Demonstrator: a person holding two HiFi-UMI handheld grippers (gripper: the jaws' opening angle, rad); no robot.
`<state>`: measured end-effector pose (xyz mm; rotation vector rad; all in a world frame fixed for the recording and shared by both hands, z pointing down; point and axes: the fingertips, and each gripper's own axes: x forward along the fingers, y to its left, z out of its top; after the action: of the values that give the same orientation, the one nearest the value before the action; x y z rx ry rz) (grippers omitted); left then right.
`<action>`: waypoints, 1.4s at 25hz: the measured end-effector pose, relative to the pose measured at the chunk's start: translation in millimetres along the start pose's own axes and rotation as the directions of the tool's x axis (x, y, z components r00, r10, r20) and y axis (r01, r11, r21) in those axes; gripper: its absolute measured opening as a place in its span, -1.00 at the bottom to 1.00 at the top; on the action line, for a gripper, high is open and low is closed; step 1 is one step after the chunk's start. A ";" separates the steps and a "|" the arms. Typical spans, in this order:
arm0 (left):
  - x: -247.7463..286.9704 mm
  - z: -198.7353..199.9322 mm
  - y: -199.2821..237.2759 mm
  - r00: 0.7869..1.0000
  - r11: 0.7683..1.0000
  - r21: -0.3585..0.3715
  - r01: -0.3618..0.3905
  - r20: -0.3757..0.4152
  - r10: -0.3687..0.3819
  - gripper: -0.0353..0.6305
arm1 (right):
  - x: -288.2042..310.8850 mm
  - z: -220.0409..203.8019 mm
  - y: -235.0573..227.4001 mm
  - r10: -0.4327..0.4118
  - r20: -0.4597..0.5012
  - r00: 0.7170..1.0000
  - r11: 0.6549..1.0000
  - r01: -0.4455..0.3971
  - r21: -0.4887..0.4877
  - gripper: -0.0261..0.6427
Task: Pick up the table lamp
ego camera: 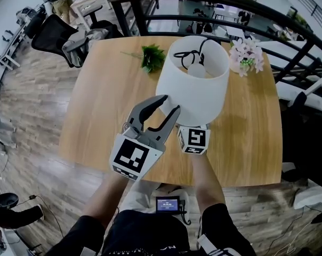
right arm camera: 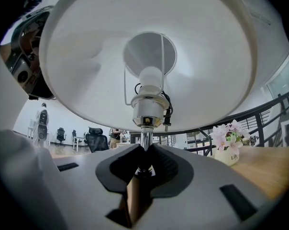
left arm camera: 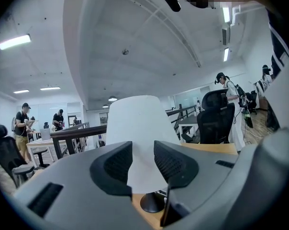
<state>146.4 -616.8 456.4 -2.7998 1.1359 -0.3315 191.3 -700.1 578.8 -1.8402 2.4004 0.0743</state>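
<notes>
Just one lamp (ego camera: pixel 193 79) and two plants (ego camera: pixel 152 56) (ego camera: pixel 246 55) stand on the table (ego camera: pixel 97 116), which is bare leftward. The right gripper (right arm camera: pixel 143 153) clamps the stem (right arm camera: pixel 145 139); the left gripper (ego camera: pixel 169 104) gapes empty.

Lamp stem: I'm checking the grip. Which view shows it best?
Right gripper view: the stem stands clamped in the right claw. The head view's shade hides it; the left gripper view shows only shade and base.

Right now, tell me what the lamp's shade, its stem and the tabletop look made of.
White conical lamp shade: probably fabric or paper-like plastic, matt; no shine and it looks faintly translucent from below.
Thin silver lamp stem: polished metal, likely chrome-plated; mirror-bright reflections.
Tan tabletop: wood or wood veneer, satin; warm tone with faint grain.
</notes>
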 end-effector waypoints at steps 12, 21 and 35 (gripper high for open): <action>-3.9 21.6 -2.7 0.998 1.000 0.019 -0.005 0.065 0.004 -0.48 | -16.4 14.7 15.3 -0.001 0.046 0.999 1.000 0.002 -0.017 -0.65; -17.4 56.5 -8.0 0.988 0.996 0.086 -0.028 0.154 0.014 -0.48 | -23.7 48.3 22.5 -0.012 0.122 0.992 1.000 0.013 -0.008 -0.65; -82.7 181.1 -57.1 0.966 0.985 0.172 -0.031 0.257 -0.015 -0.48 | -80.8 188.1 20.5 -0.030 0.223 0.974 0.996 0.047 -0.071 -0.65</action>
<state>170.4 -515.9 277.2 -2.5910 1.0069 -0.0588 203.9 -596.7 401.3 -1.8015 2.2380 0.3531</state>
